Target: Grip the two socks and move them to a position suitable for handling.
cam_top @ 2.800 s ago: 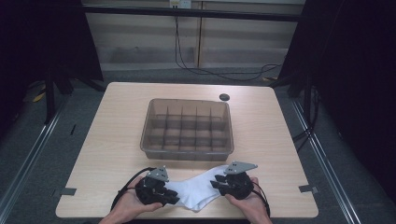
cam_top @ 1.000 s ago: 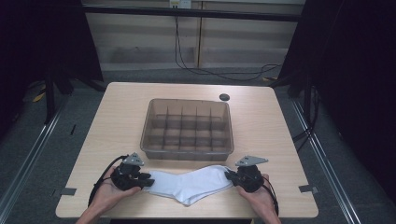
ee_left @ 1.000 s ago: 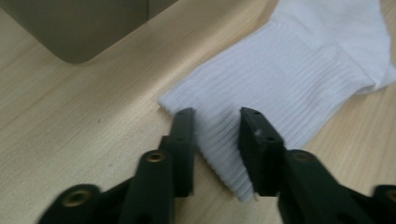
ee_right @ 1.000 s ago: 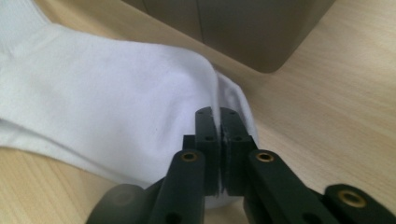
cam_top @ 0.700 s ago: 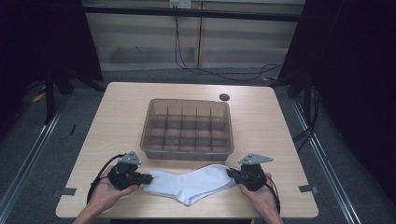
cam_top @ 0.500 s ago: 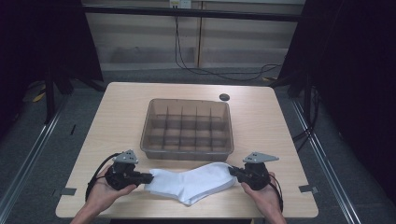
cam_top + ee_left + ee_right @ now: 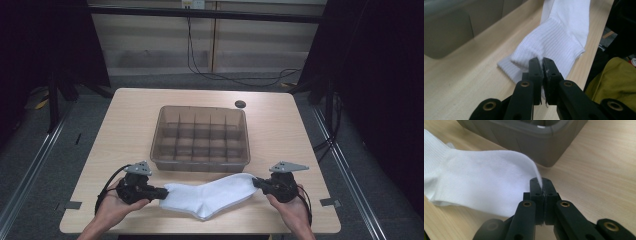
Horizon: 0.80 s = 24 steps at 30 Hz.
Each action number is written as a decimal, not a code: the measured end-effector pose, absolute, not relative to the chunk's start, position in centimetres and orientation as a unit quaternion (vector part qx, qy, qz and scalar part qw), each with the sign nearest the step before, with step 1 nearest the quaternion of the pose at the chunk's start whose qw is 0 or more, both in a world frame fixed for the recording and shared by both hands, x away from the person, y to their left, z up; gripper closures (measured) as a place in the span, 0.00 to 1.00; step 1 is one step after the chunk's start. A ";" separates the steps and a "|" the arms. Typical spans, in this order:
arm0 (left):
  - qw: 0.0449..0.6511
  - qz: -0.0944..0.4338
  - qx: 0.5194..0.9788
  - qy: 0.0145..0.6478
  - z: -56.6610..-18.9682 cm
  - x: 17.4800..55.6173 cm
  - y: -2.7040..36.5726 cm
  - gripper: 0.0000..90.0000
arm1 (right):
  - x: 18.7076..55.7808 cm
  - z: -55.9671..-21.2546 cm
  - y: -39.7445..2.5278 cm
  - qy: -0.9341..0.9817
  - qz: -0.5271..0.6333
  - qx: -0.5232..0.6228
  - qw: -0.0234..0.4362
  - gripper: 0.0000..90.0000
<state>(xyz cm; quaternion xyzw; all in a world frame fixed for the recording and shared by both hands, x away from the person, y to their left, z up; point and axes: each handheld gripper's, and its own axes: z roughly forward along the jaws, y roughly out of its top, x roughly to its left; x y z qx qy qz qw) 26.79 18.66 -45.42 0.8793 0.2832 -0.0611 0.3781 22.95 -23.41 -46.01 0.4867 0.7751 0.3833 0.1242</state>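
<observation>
The white sock (image 7: 210, 196) lies stretched on the counter (image 7: 125, 125) just in front of the grey divided tray (image 7: 201, 137), on the person's side of it, with each end pinched. The left claw (image 7: 161, 192) is closed on the ribbed cuff end, and in the left gripper view (image 7: 541, 65) only a small fold of ribbing sits between the jaws; the right claw (image 7: 257, 183) is clamped on the toe end, and in the right gripper view (image 7: 541, 185) just a thin edge of fabric is caught. That shallow bite is the main risk: if the hands pull further apart, the knit will probably stretch and one end could slide out, most likely the toe, dropping the sock in a heap beside the tray. A second risk is the tray's near wall, which stands close behind the sock; lifting or swinging the cloth towards it could snag the fabric on the rim or nudge the tray back. The middle of the sock bulges towards the counter's near edge, so slack there might spill off the edge if one end is let go. Uneven lifting would also twist it.
</observation>
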 end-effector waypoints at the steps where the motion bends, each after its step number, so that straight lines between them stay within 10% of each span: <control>1: 0.373 -0.063 0.881 0.283 -45.7 26.9 18.6 0.96 | 23.1 -46.2 -23.3 0.778 0.377 0.488 0.124 0.99; 20: 0.363 -0.029 0.887 0.285 -46.2 26.9 16.7 0.74 | 24.0 -48.4 -22.9 0.785 0.362 0.489 0.119 0.76; 24: 0.359 -0.042 0.894 0.266 -46.8 26.7 15.3 0.81 | 24.0 -47.6 -22.6 0.787 0.372 0.476 0.126 0.92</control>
